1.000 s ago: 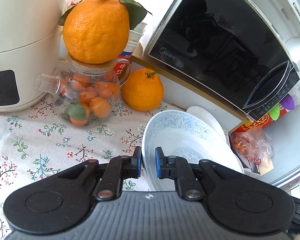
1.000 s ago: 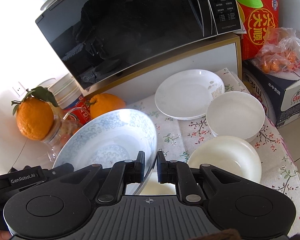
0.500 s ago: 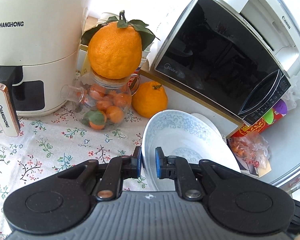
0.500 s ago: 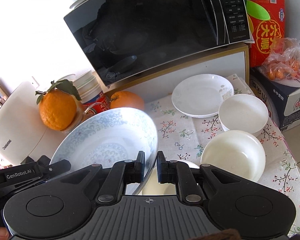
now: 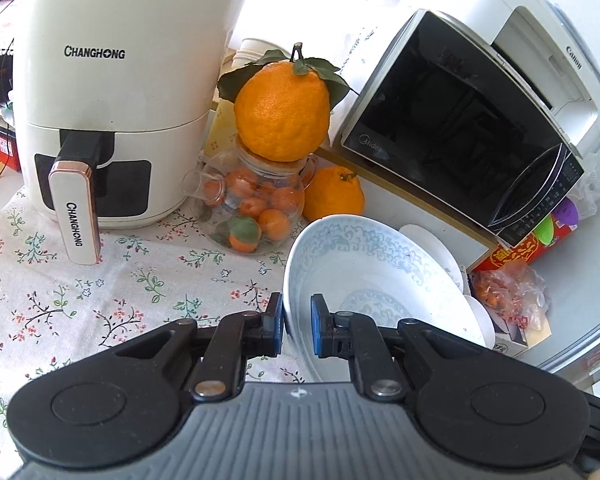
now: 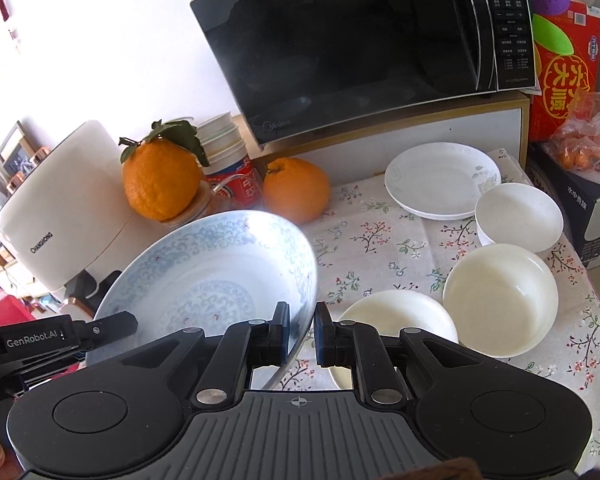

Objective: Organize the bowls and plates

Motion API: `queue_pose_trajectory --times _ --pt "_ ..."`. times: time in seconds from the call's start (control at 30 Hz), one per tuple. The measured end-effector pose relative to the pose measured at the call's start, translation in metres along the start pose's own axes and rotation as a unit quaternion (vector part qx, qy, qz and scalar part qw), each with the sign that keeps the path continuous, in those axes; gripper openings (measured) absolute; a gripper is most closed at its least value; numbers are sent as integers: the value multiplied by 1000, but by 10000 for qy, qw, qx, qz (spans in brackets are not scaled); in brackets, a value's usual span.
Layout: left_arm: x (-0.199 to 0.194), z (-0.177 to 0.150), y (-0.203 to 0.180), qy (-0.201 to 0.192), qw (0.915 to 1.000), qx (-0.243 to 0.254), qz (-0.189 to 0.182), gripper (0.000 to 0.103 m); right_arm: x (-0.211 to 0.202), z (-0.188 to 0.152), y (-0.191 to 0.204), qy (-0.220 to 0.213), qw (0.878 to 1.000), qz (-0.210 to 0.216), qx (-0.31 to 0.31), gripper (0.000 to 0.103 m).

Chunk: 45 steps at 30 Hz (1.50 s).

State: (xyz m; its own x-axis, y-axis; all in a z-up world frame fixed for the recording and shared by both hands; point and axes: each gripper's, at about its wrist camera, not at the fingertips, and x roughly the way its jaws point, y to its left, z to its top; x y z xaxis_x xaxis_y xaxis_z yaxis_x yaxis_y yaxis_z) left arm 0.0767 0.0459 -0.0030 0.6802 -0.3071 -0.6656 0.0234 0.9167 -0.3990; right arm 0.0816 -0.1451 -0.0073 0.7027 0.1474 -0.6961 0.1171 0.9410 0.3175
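A large blue-patterned bowl (image 5: pixel 364 276) is held tilted above the table by both grippers. My left gripper (image 5: pixel 297 325) is shut on its near rim. My right gripper (image 6: pixel 302 334) is shut on its right rim, and the bowl (image 6: pixel 212 280) fills the left of the right wrist view. A white plate (image 6: pixel 440 178) lies by the microwave. A small white bowl (image 6: pixel 518 216), a bigger cream bowl (image 6: pixel 500 300) and a cream dish (image 6: pixel 392 316) sit on the floral tablecloth to the right.
A white air fryer (image 5: pixel 112 120) stands back left. A glass jar of small oranges (image 5: pixel 256 208) with a big orange on top and a second orange (image 5: pixel 334 194) stand beside it. A black microwave (image 6: pixel 364 48) is behind. Boxes and bagged fruit (image 6: pixel 580 148) are at right.
Both grippers have lifted and drawn back with the blue bowl. The air fryer has come into view and the table objects look farther away.
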Motion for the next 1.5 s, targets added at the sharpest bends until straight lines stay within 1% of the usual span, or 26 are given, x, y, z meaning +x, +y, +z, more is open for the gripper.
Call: queue_pose_trajectory --times 0.23,0.57,0.83,1.2,1.5 --pt "-11 -17 22 216 9996 -63 158 12 -1 -20 17 140 9994 61 -305 13" --pt "-25 -48 53 477 9978 -41 464 12 7 -62 41 575 9955 30 -755 13" --pt "-31 -70 75 704 9956 -39 614 12 9 -93 52 861 9914 22 -982 14" --pt "-33 -86 81 856 9935 43 743 12 11 -114 53 1093 9887 -42 -1026 15" --pt "-31 -96 81 942 9911 206 914 12 12 -128 55 1262 9858 -168 -1098 16"
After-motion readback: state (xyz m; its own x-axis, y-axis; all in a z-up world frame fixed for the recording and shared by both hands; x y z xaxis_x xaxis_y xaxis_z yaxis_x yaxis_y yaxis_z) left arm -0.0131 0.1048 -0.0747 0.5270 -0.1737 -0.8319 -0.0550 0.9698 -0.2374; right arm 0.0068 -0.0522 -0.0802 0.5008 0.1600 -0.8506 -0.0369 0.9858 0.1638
